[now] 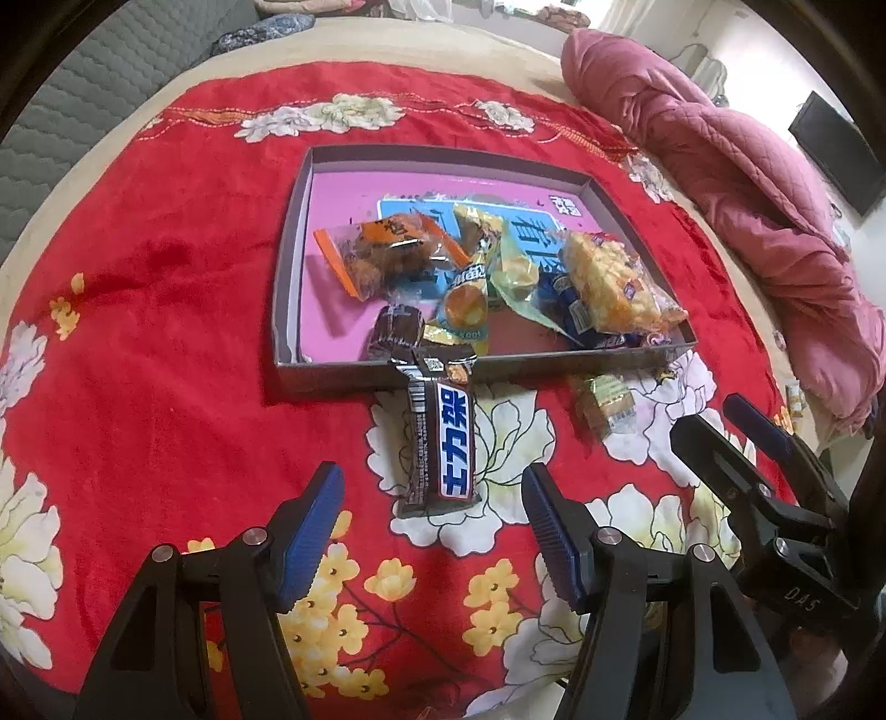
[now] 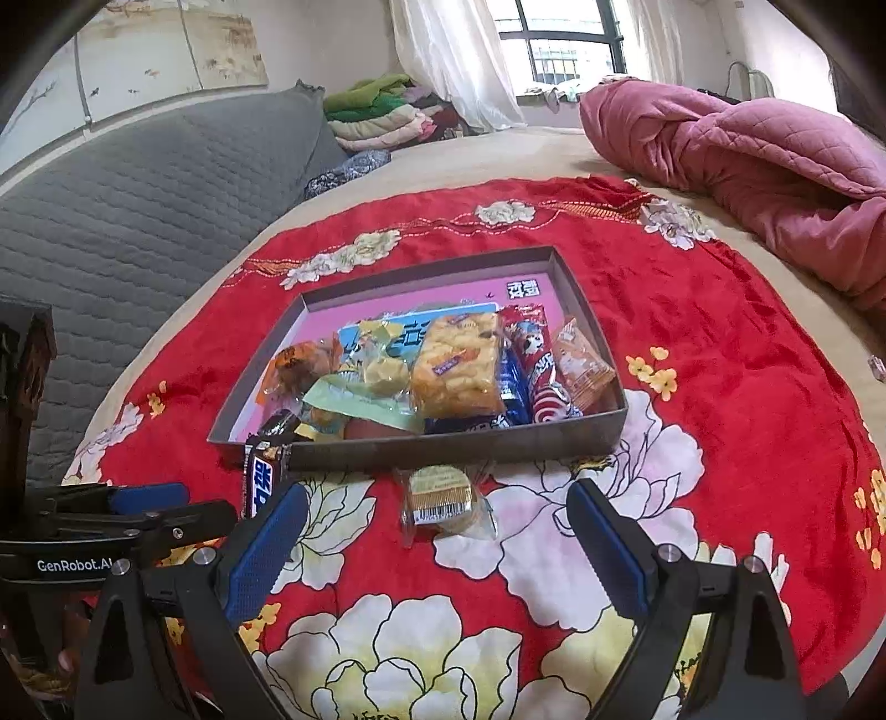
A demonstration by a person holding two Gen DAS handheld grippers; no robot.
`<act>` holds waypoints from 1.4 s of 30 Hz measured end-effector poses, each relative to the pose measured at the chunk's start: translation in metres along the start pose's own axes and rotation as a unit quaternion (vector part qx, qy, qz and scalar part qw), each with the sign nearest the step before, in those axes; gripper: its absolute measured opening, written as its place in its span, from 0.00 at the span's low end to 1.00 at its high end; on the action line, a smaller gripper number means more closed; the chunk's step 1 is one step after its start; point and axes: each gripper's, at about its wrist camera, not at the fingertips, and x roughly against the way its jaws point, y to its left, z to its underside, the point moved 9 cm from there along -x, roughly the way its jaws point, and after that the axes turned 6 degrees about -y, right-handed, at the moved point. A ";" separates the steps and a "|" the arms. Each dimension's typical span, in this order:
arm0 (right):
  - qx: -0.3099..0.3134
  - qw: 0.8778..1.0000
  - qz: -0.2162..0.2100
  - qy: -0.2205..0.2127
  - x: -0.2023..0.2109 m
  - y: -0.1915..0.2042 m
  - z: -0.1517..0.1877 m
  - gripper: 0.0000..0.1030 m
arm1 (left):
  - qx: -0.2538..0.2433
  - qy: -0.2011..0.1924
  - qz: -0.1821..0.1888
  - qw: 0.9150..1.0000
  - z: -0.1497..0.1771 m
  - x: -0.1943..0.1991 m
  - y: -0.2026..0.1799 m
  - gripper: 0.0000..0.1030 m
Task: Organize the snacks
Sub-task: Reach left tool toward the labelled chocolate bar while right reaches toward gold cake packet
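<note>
Left gripper (image 1: 432, 531) and right gripper (image 2: 437, 531) gape wide (both empty, touching nothing)

Under your work: a red blanket (image 2: 692, 310) with white and yellow flowers, spread over a beige bed sheet (image 2: 498, 155).
To your right: a crumpled pink quilt (image 2: 747, 155).
To your left: a grey quilted headboard (image 2: 138, 210).
Ahead of you: folded clothes (image 2: 376, 111) stacked beside a white curtain (image 2: 454, 55), and a barred window (image 2: 559, 44).
</note>
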 end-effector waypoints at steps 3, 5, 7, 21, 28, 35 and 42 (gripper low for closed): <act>0.005 1.000 0.001 0.007 -0.004 0.000 0.002 0.92 | 0.005 0.004 -0.003 1.000 0.001 -0.003 0.003 0.66; 0.008 1.000 0.000 0.015 -0.008 0.001 0.005 0.92 | 0.009 0.006 -0.003 1.000 0.001 -0.006 0.004 0.66; 0.011 1.000 -0.001 0.021 -0.012 0.001 0.008 0.92 | 0.013 0.010 -0.002 1.000 0.001 -0.008 0.005 0.66; 0.049 0.997 0.014 0.062 -0.050 -0.002 0.025 0.92 | 0.021 0.027 -0.004 0.999 0.001 -0.028 0.005 0.66; 0.055 0.996 0.023 0.070 -0.065 -0.004 0.030 0.92 | 0.025 0.032 -0.004 0.999 0.000 -0.038 0.005 0.66; 0.067 0.995 0.031 0.073 -0.073 -0.004 0.033 0.82 | 0.035 0.038 -0.001 0.999 0.000 -0.047 0.005 0.66; 0.096 0.993 0.023 0.069 -0.076 0.004 0.034 0.54 | 0.039 0.044 -0.001 0.998 0.000 -0.056 0.002 0.66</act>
